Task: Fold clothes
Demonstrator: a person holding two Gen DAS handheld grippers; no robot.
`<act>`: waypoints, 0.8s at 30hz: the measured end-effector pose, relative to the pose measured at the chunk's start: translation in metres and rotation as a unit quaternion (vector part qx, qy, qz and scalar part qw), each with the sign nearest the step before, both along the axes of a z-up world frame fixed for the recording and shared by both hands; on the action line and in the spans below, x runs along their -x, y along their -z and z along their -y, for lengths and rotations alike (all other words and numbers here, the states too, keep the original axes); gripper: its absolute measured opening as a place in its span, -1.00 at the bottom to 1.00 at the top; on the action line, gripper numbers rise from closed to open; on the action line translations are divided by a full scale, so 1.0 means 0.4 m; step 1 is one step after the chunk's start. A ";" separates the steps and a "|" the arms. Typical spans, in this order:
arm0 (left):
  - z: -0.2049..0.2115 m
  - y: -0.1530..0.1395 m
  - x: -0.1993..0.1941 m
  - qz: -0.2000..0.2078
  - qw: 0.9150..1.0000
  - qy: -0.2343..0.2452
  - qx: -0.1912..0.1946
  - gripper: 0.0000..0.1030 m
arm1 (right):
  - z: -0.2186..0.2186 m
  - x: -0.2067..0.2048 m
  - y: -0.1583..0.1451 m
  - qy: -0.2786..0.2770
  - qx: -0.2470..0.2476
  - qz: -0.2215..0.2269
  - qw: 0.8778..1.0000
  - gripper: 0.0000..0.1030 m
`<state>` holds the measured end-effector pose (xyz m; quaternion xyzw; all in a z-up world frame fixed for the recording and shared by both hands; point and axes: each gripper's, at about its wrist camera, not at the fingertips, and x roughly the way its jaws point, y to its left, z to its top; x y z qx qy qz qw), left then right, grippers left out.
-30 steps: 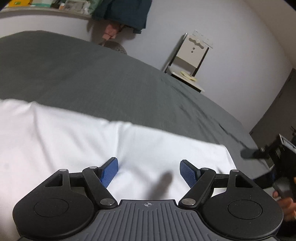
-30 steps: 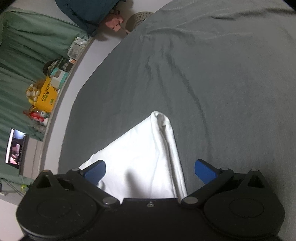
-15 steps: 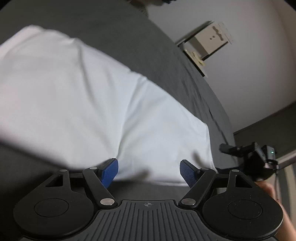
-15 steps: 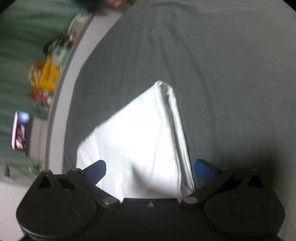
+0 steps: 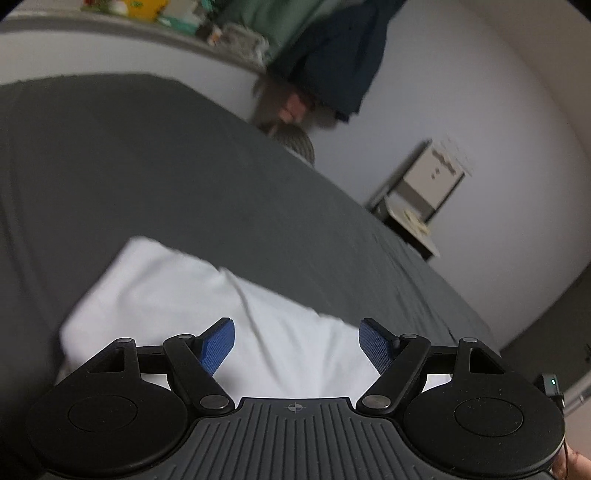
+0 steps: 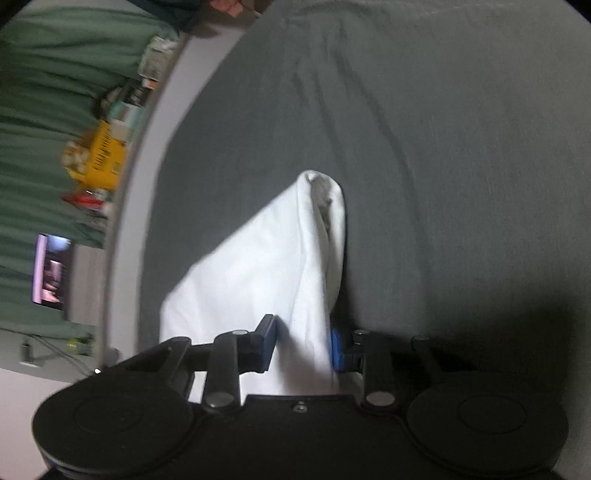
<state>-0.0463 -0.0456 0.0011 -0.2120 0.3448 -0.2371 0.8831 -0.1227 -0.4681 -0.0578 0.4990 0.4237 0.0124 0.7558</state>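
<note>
A white garment (image 5: pixel 207 295) lies folded on the grey bed (image 5: pixel 147 177). My left gripper (image 5: pixel 297 347) is open and empty, its blue pads wide apart just above the garment's near edge. In the right wrist view the garment (image 6: pixel 266 266) rises to a folded corner, and my right gripper (image 6: pixel 303 347) is shut on its near edge, the cloth pinched between the blue pads.
A shelf with clutter (image 5: pixel 177 26) and a green curtain (image 6: pixel 44 110) run along the bed's far side. A dark jacket (image 5: pixel 332 59) hangs on the wall. A small white stand (image 5: pixel 424 192) sits beyond the bed. A lit screen (image 6: pixel 51 269) stands at left.
My right gripper has closed from wide open onto the garment's edge. My left gripper has tilted up and drawn back, staying open; the garment now looks smaller in its view.
</note>
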 end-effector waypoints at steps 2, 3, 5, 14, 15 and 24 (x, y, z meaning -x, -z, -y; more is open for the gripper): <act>-0.017 0.001 -0.012 0.007 1.000 -0.008 -0.004 0.49 | -0.006 -0.005 0.000 -0.002 0.008 -0.008 1.000 -0.40; -0.025 0.001 -0.017 0.010 1.000 -0.012 -0.006 0.49 | -0.008 -0.006 -0.002 -0.002 0.009 -0.008 1.000 -0.40; -0.024 -0.007 -0.025 0.023 1.000 -0.015 -0.011 0.49 | -0.017 -0.006 -0.013 -0.005 0.024 -0.007 1.000 -0.51; -0.065 -0.011 -0.077 0.015 0.997 -0.066 0.027 0.49 | -0.172 -0.049 -0.212 -0.078 0.127 0.107 0.983 -0.69; -0.078 -0.010 -0.080 0.015 0.996 -0.074 0.038 0.49 | -0.193 -0.060 -0.236 -0.087 0.130 0.115 0.981 -0.69; -0.184 0.011 -0.099 0.018 0.985 -0.132 0.113 0.49 | -0.398 -0.240 -0.395 -0.172 0.134 0.149 0.964 -0.70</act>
